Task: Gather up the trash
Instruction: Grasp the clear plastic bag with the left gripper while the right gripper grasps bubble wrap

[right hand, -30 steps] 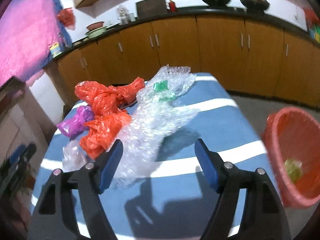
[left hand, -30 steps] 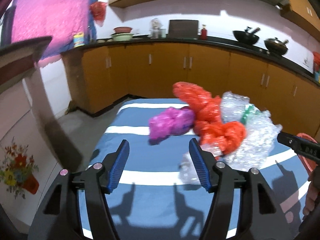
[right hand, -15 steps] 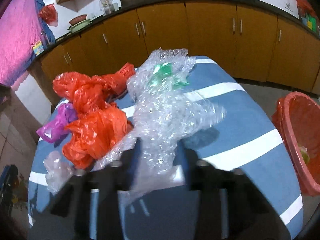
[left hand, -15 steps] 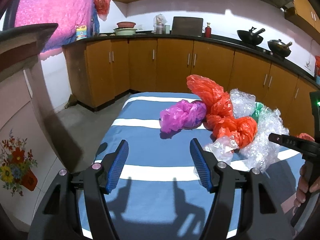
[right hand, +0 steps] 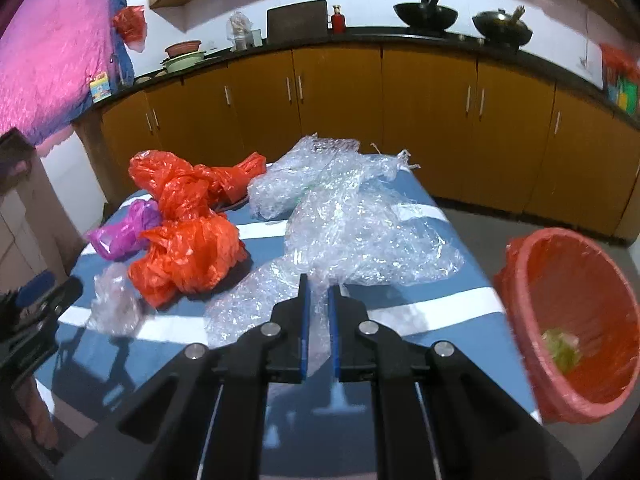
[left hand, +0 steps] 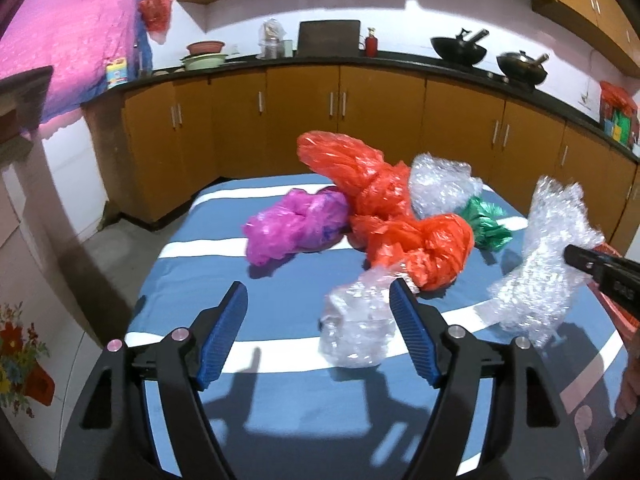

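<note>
A heap of trash lies on a blue and white striped table (left hand: 280,384): orange plastic bags (left hand: 400,216) (right hand: 188,236), a purple bag (left hand: 296,224) (right hand: 124,232), a green wrapper (left hand: 486,222), a small clear bag (left hand: 356,320) (right hand: 114,300) and bubble wrap. My right gripper (right hand: 318,292) is shut on a sheet of bubble wrap (right hand: 360,236) and holds it lifted; it shows in the left wrist view (left hand: 548,264). My left gripper (left hand: 318,304) is open and empty, just short of the small clear bag.
A red bin (right hand: 576,320) with some trash inside stands off the table's right side. More bubble wrap (left hand: 440,180) lies at the back of the heap. Brown kitchen cabinets (left hand: 304,120) run behind the table.
My right gripper went from open to shut on the bubble wrap and raised it off the heap. My left gripper stayed open and shifted slightly toward the small clear bag.
</note>
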`<state>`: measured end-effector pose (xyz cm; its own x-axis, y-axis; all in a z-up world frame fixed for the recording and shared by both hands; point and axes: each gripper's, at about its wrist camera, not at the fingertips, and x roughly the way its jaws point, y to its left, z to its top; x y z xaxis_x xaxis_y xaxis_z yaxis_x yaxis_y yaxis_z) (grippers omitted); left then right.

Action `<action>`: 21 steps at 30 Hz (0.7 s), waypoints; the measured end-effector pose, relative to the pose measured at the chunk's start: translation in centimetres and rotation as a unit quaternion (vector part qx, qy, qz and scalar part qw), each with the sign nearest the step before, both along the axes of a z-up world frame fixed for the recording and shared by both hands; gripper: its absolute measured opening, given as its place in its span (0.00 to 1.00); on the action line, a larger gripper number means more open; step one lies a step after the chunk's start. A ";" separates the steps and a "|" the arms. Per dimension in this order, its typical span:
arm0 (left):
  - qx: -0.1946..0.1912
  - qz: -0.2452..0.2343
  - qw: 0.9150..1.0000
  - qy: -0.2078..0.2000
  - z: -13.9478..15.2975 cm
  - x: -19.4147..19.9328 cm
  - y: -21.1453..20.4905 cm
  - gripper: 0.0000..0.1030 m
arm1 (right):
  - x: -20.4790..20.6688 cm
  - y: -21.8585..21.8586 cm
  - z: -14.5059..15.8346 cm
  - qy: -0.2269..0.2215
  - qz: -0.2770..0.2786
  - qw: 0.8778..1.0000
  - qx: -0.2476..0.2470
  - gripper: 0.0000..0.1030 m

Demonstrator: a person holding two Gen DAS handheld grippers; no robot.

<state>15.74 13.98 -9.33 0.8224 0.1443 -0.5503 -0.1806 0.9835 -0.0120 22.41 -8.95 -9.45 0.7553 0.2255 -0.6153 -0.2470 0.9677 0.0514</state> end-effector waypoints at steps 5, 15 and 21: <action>0.002 -0.009 1.000 0.015 -0.5 1.2 -1.0 0.71 | -0.3 -1.6 0.6 -0.006 -0.013 1.000 0.002 0.09; -0.033 -0.020 0.997 0.073 -2.4 3.8 -1.2 0.21 | -0.7 -3.4 1.4 -0.005 -0.026 1.000 0.005 0.09; -0.048 -0.015 0.997 0.054 -0.9 1.7 0.1 0.15 | -1.5 -4.6 2.4 -0.016 -0.029 0.999 0.009 0.09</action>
<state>17.45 14.09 -10.25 0.7607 0.0634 -0.6460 -0.1564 0.9838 -0.0876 20.95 -13.56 -7.04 0.7864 0.1909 -0.5874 -0.1913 0.9796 0.0621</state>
